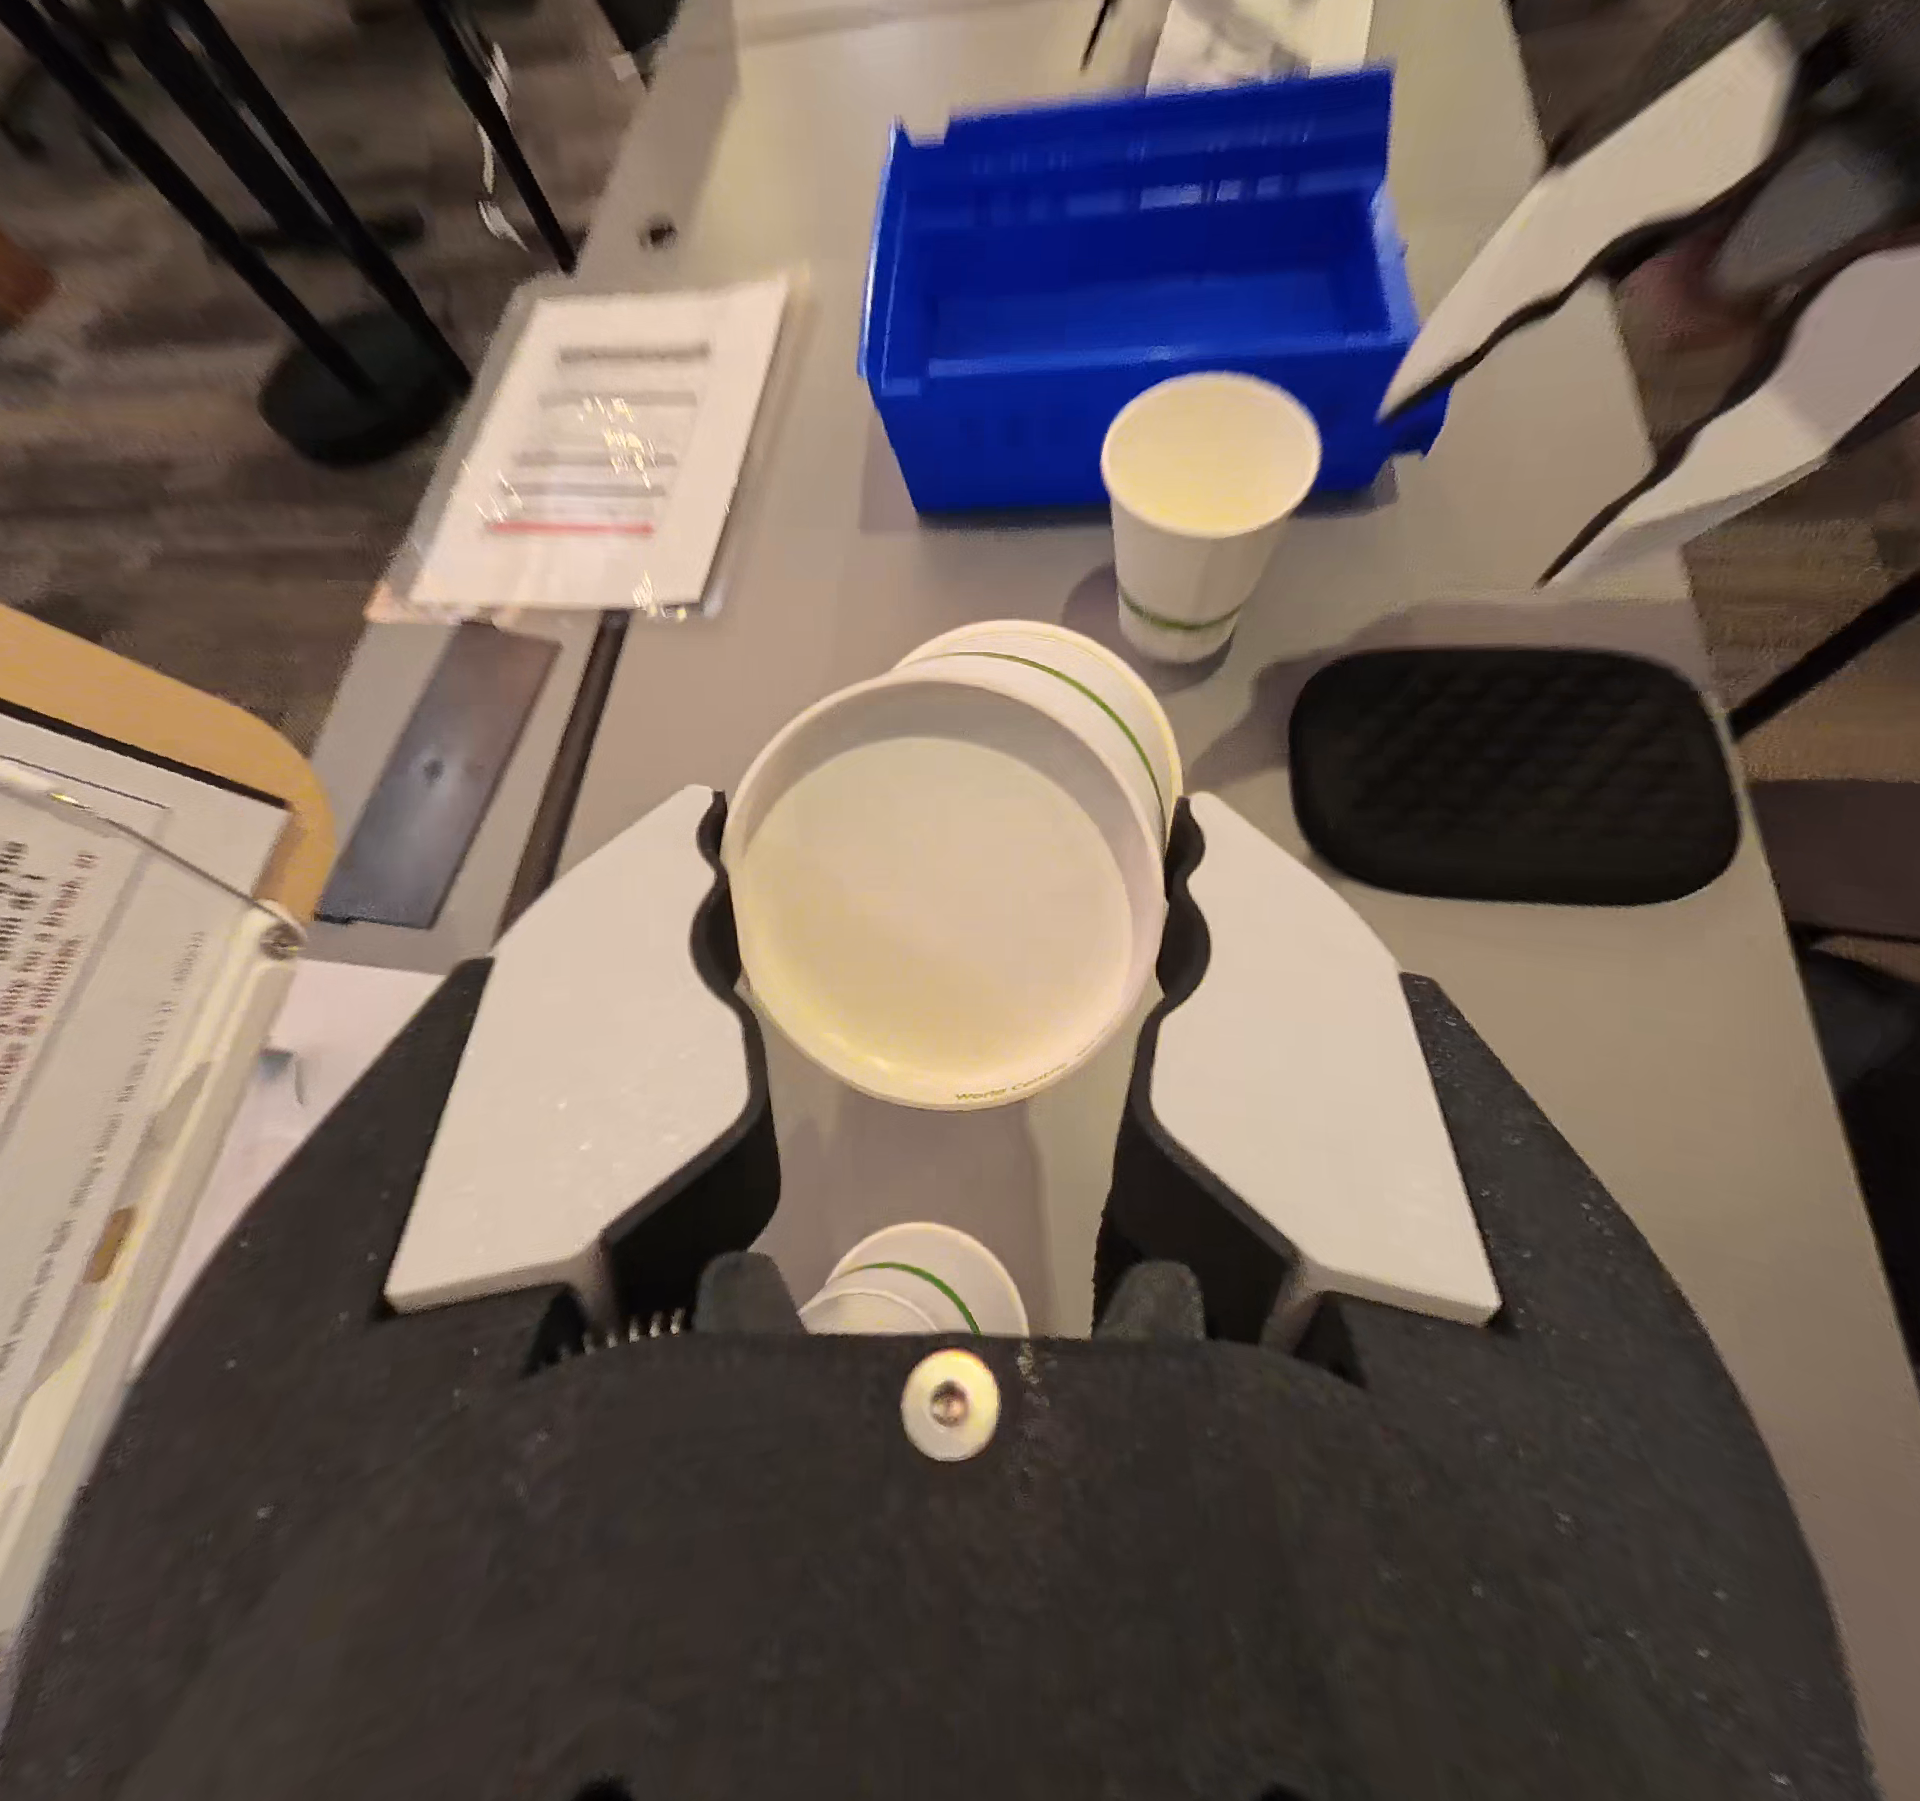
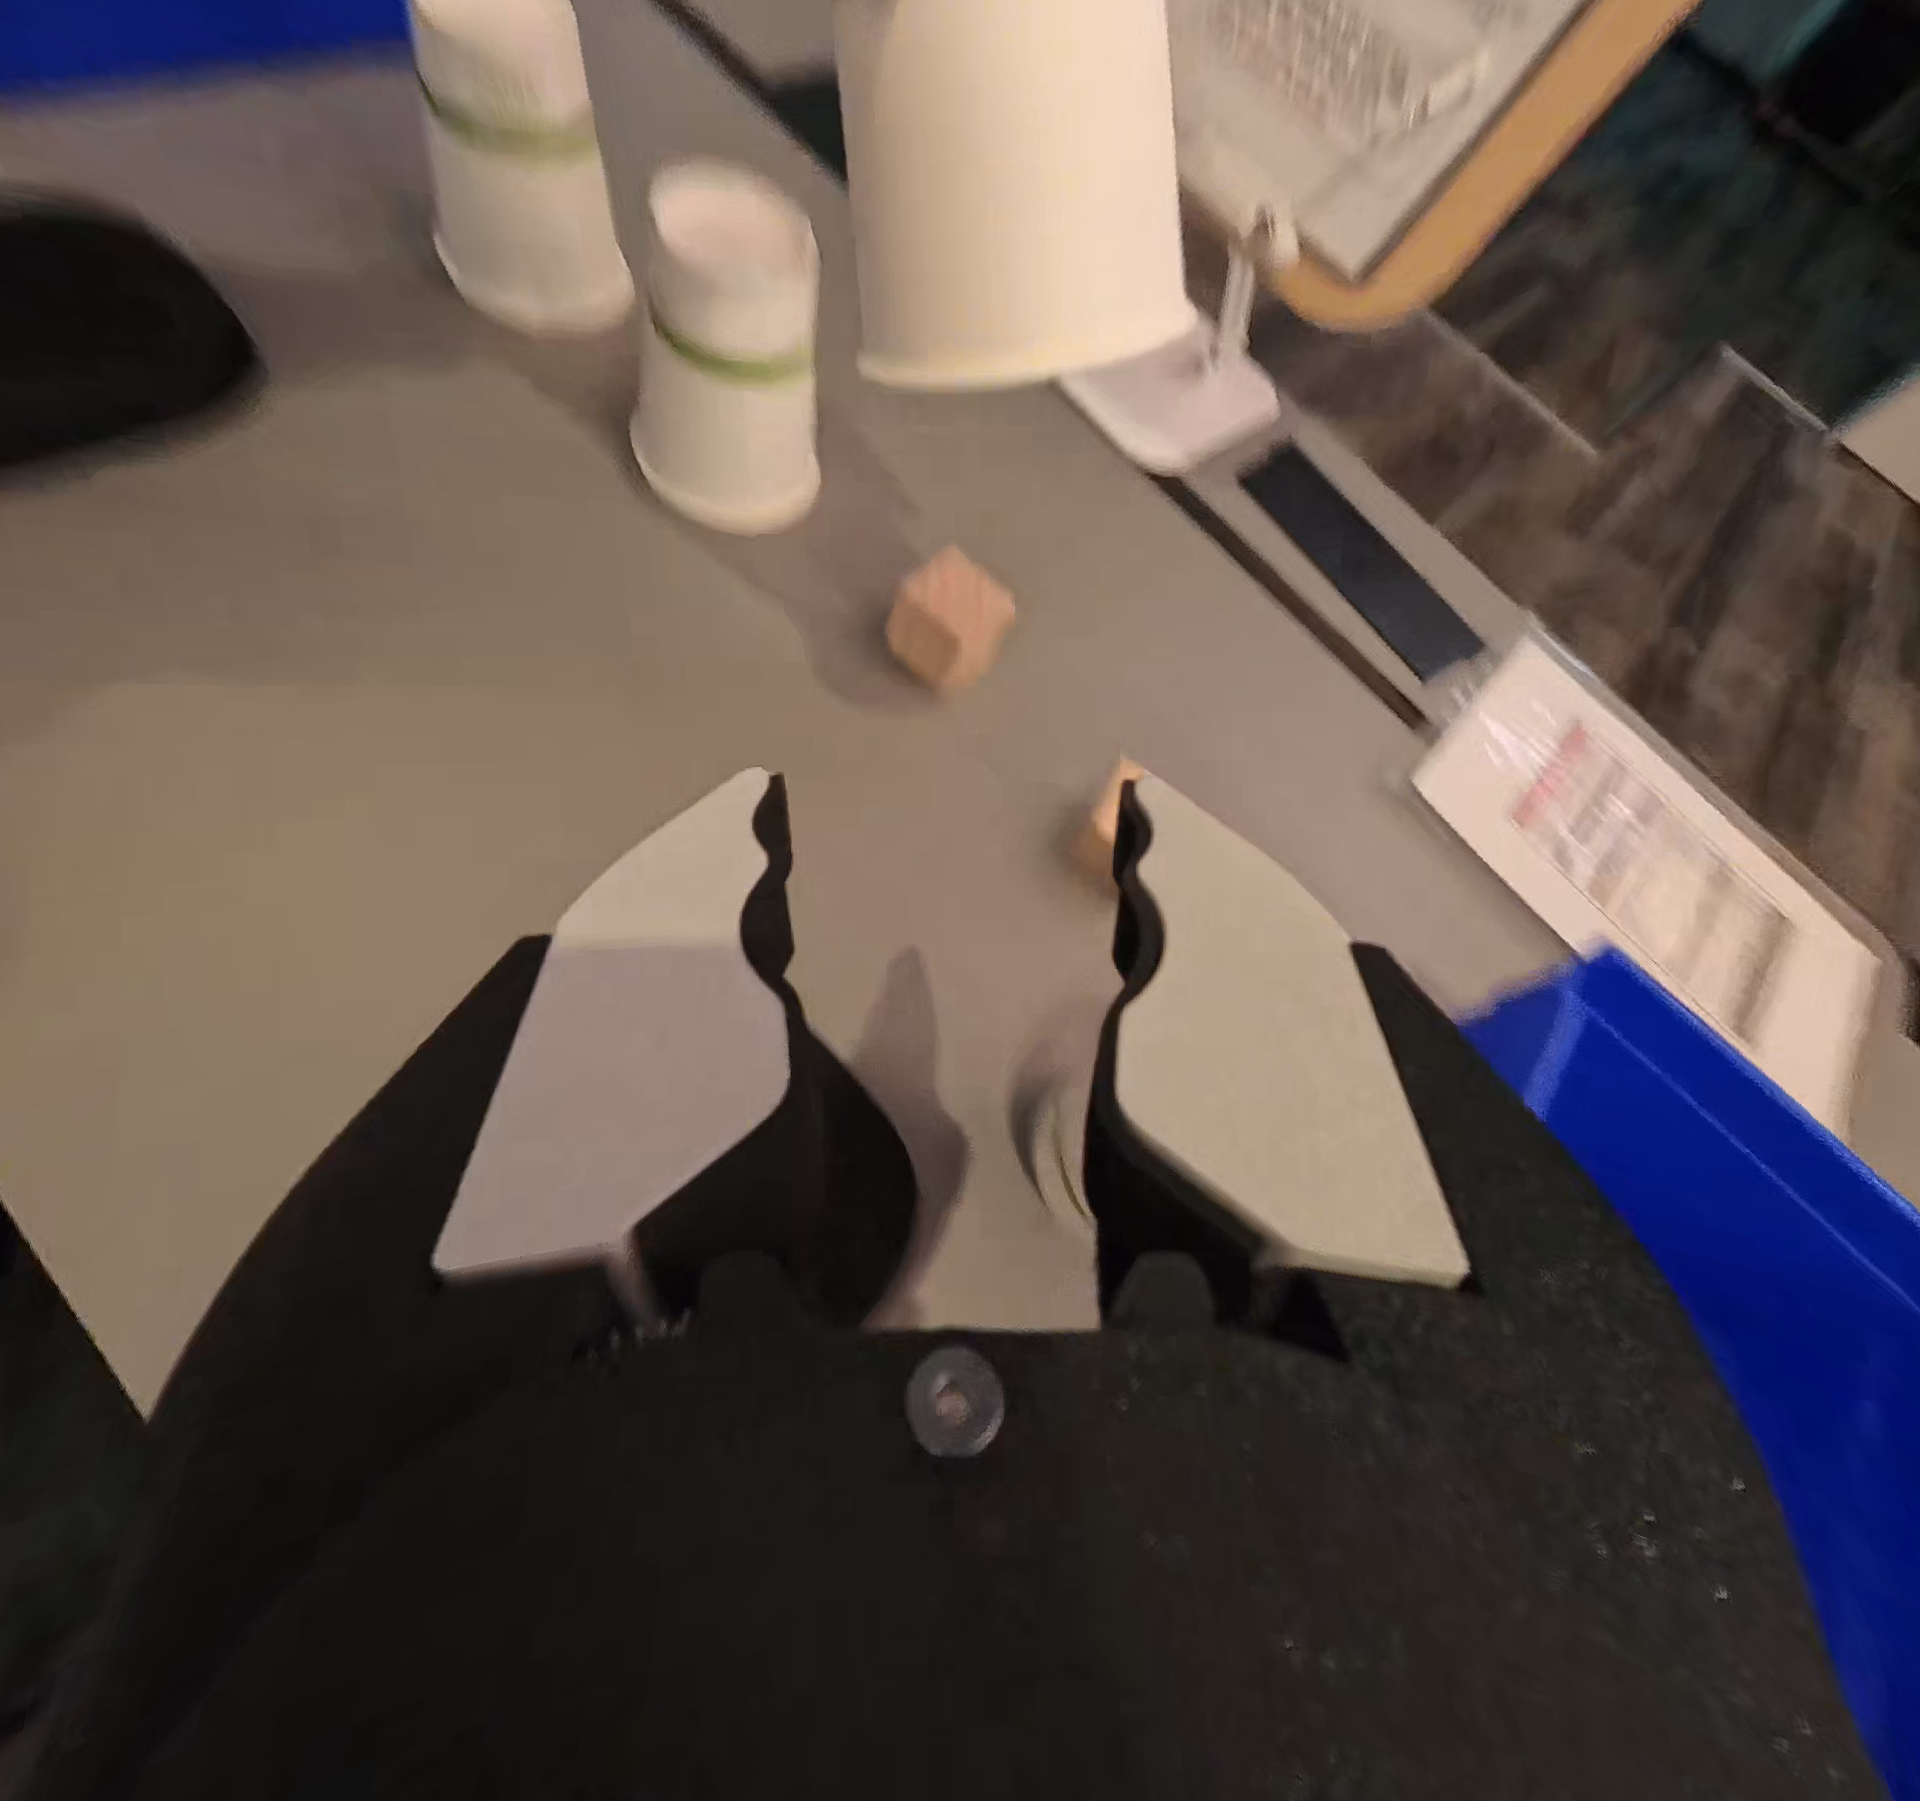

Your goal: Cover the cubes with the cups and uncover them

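Left claw (image 1: pixel 945 878): rough, grainy matt black body, smooth matt grey finger plates, one shiny metal screw (image 1: pixel 950 1405). Held cup (image 1: pixel 940 910): smooth white paper, faint sheen. Cube (image 2: pixel 949 631): pale bare wood, matt. Bin (image 1: pixel 1138 297): glossy blue plastic. Table (image 1: pixel 1299 1076): smooth matt grey. Pad (image 1: pixel 1512 769): black quilted, textured. Sheet (image 1: pixel 613 447): paper under a glossy clear sleeve.

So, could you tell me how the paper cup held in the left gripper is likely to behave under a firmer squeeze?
The paper cup looks thin-walled, so the left gripper would probably dent it if it squeezed harder. Hollow, with nothing visible inside in the right wrist view, it is likely very light. Its smooth tapered side may slip between the fingers.
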`<action>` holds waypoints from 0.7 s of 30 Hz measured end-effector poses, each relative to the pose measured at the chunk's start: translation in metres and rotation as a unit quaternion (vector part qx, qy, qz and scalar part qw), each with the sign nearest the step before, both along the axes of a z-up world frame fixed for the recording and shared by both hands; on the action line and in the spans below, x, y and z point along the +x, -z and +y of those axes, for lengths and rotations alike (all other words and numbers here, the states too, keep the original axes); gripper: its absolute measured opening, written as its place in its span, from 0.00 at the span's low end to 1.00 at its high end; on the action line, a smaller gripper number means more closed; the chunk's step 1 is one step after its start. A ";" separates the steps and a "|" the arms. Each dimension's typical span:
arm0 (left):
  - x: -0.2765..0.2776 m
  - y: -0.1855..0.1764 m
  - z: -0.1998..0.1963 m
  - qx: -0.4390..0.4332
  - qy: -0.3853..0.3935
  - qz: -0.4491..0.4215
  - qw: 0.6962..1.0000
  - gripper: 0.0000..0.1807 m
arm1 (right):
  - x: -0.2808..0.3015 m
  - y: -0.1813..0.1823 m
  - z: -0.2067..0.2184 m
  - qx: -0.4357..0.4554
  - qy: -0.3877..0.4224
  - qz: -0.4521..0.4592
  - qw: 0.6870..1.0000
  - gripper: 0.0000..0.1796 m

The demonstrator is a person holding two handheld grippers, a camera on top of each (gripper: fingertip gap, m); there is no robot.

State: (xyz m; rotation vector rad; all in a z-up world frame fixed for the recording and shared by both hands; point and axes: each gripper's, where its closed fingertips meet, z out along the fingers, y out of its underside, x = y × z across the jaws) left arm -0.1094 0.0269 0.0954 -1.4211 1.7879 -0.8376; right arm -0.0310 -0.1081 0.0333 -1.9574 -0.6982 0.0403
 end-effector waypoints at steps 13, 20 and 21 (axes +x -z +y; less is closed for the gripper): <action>-0.050 -0.062 -0.023 0.023 0.010 -0.082 0.996 0.44 | -0.116 -0.084 0.081 0.127 -0.165 0.336 0.919 0.19; -0.057 -0.055 -0.037 0.011 0.040 -0.077 0.996 0.44 | -0.125 -0.098 0.057 0.118 -0.274 0.423 0.856 0.01; -0.057 -0.054 -0.040 0.008 0.049 -0.075 0.996 0.44 | -0.127 -0.098 0.051 0.114 -0.291 0.422 0.851 0.00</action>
